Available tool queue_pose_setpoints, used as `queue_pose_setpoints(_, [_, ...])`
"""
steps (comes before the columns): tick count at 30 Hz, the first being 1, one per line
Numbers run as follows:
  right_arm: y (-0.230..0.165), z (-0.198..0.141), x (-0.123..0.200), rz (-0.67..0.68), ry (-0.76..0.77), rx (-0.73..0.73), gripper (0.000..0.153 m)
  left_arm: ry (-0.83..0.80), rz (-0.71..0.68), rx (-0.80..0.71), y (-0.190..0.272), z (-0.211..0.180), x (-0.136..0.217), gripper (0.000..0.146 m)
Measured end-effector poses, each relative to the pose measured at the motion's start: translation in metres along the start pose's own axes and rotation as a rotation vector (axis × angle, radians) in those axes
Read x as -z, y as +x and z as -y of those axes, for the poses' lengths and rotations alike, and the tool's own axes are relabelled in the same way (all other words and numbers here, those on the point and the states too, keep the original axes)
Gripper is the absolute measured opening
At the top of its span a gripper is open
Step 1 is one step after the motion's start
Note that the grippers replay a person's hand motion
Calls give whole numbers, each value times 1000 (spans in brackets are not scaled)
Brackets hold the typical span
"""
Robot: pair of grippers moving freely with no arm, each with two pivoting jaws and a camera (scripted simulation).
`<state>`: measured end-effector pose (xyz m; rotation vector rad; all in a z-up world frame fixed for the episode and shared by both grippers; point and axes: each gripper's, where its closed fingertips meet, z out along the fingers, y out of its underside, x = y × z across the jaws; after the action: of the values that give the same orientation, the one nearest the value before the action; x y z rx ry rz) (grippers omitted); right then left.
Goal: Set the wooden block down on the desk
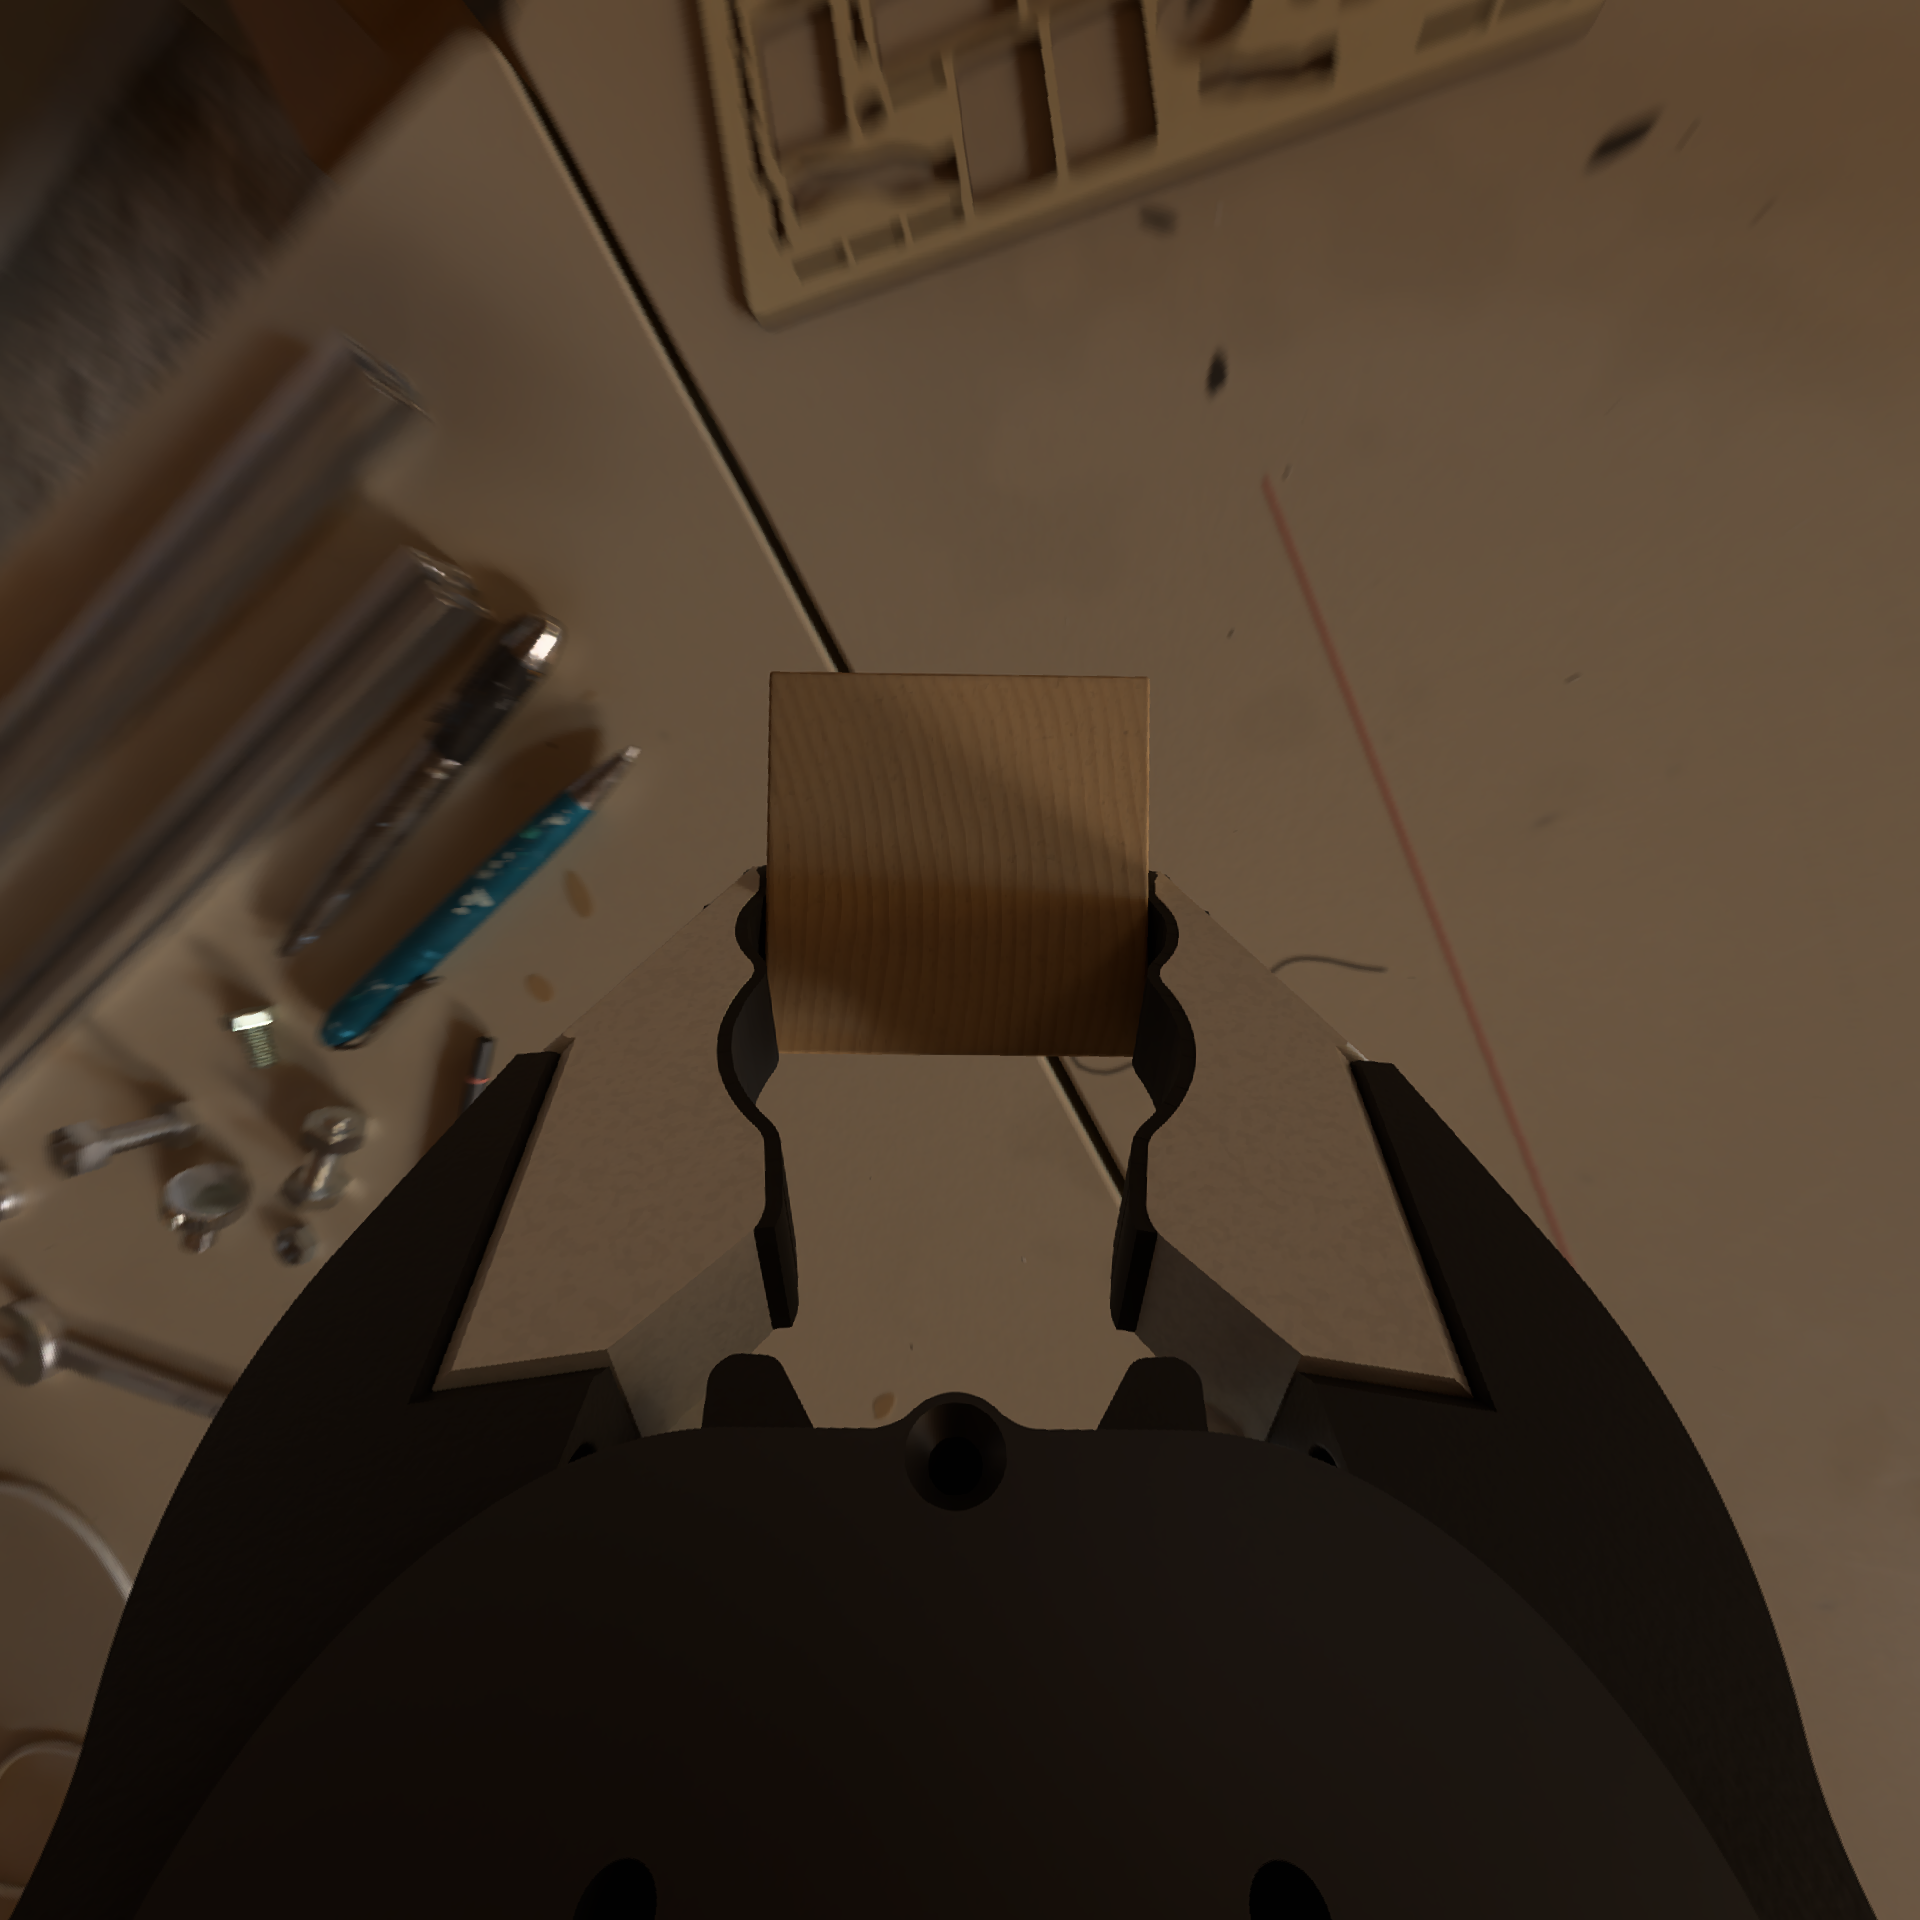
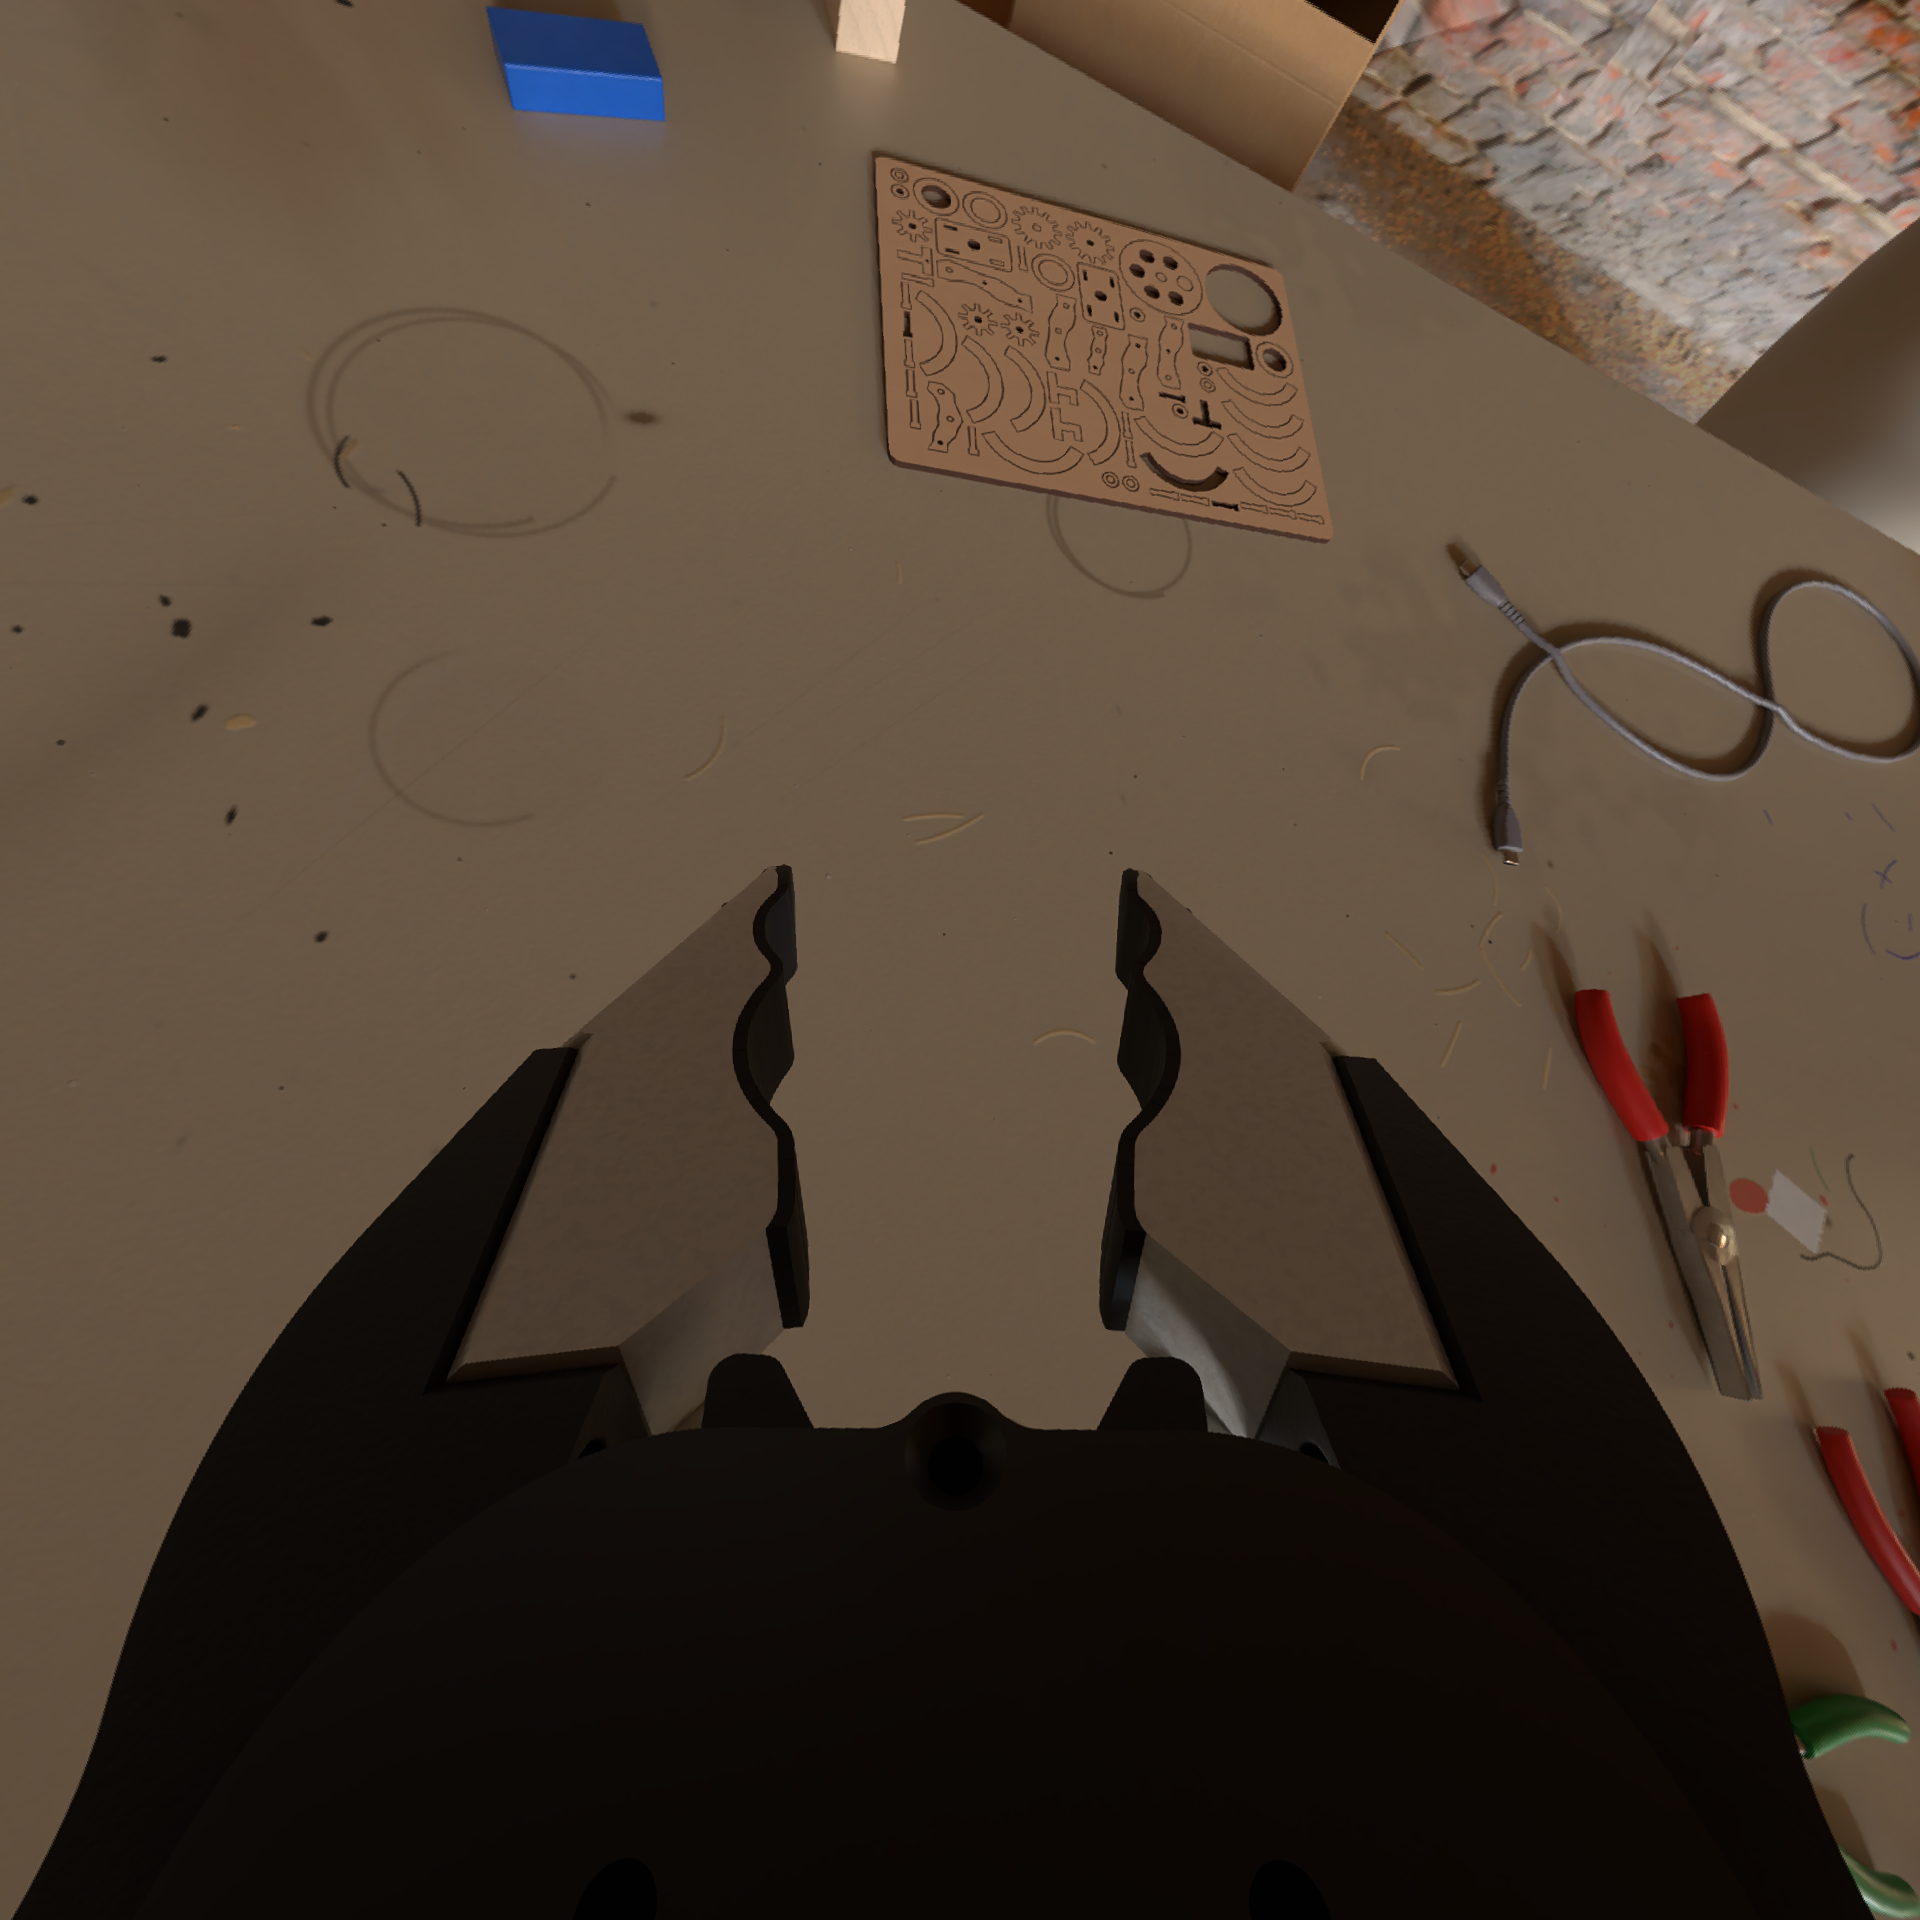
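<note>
The wooden block [image 1: 956, 831] is a pale cube with fine grain, seen in the left wrist view. My left gripper [image 1: 958, 883] is shut on it, with the fingertips pressing its two side faces. The block hangs over the beige desk [image 1: 1351, 727], above a dark seam [image 1: 675, 343]; I cannot tell whether it touches the surface. My right gripper [image 2: 956, 878] is open and empty over a bare patch of desk [image 2: 623, 675]. A pale wooden piece [image 2: 868, 29] shows at the top edge of the right wrist view.
Left of the block lie metal tubes [image 1: 208, 582], a teal pen [image 1: 468, 904] and screws [image 1: 208, 1195]. A cut-out frame [image 1: 1039, 135] lies ahead. The right wrist view shows a blue block [image 2: 577, 62], a cut-out sheet [image 2: 1101, 343], a grey cable [image 2: 1662, 686] and red-handled pliers [image 2: 1683, 1143].
</note>
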<state>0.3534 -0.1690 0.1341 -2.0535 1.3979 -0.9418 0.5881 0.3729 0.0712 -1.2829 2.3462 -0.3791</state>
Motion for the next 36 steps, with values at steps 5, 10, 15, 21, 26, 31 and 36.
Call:
queue_pose_setpoints(5, [7,0,4,-23,0,-3,62,336,-69,-16,54,47,99,69])
queue_pose_setpoints(10, [14,-5,4,-34,-9,-24,63,596,-290,-354,224,69,156,69])
queue_pose_setpoints(15, [12,-8,1,-32,-35,-9,63,537,-581,-538,375,37,123,69])
queue_pose_setpoints(21, [8,-12,-4,-30,-72,14,62,344,-655,-617,424,9,73,69])
queue_pose_setpoints(26, [7,-17,-9,-19,-105,23,62,312,-623,-708,435,-3,63,69])
queue_pose_setpoints(31, [9,-21,-11,-30,-126,28,63,294,-596,-770,441,-9,57,69])
queue_pose_setpoints(36, [14,-21,-8,-39,-114,17,62,326,-620,-671,426,2,74,85])
